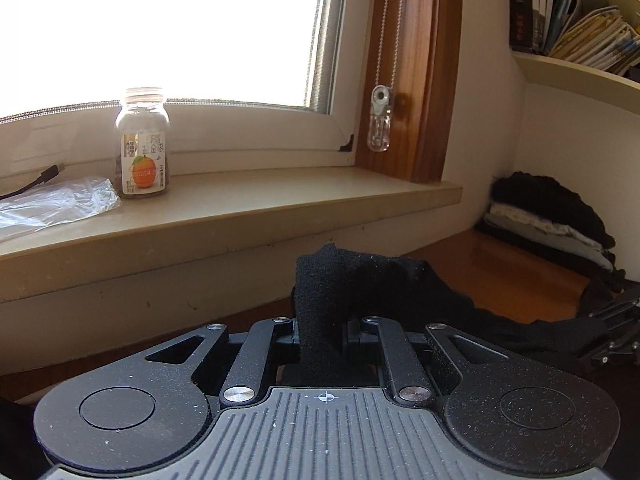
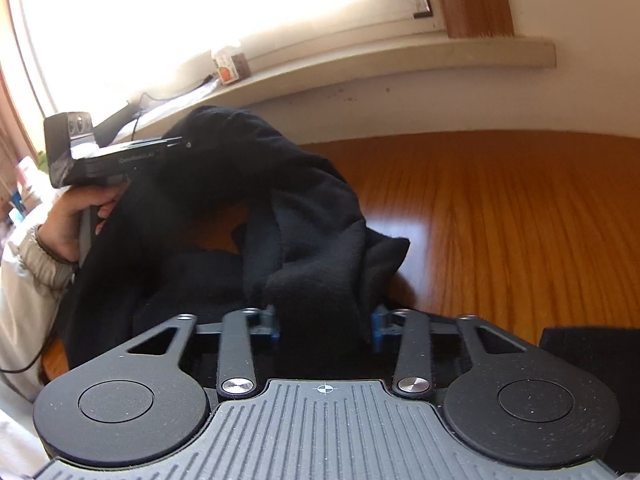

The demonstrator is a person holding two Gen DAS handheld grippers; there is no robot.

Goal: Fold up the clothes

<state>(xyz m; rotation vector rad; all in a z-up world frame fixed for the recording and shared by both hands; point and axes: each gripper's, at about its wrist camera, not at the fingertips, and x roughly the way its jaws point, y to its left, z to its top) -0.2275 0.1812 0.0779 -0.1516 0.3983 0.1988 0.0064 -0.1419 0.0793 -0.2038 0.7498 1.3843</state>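
A black garment [image 1: 332, 280] rises in a bunched fold between the jaws of my left gripper [image 1: 322, 330], which is shut on it. From there it trails right over the wooden table [image 1: 520, 276] towards the right gripper's linkage [image 1: 612, 320]. In the right wrist view the same black garment [image 2: 304, 208] hangs in a heap from the left gripper [image 2: 176, 144], held up by a person's hand [image 2: 80, 208]. A thick fold of it fills the gap between the blue pads [image 2: 376, 328] of my right gripper [image 2: 325, 326], which is shut on it.
A windowsill [image 1: 280, 200] runs behind the table, bearing a jar [image 1: 142, 148], a plastic bag [image 1: 56, 204] and a cable. Folded clothes [image 1: 552, 212] are stacked in the far right corner under a bookshelf [image 1: 580, 20]. Bare wood [image 2: 500, 220] lies right of the garment.
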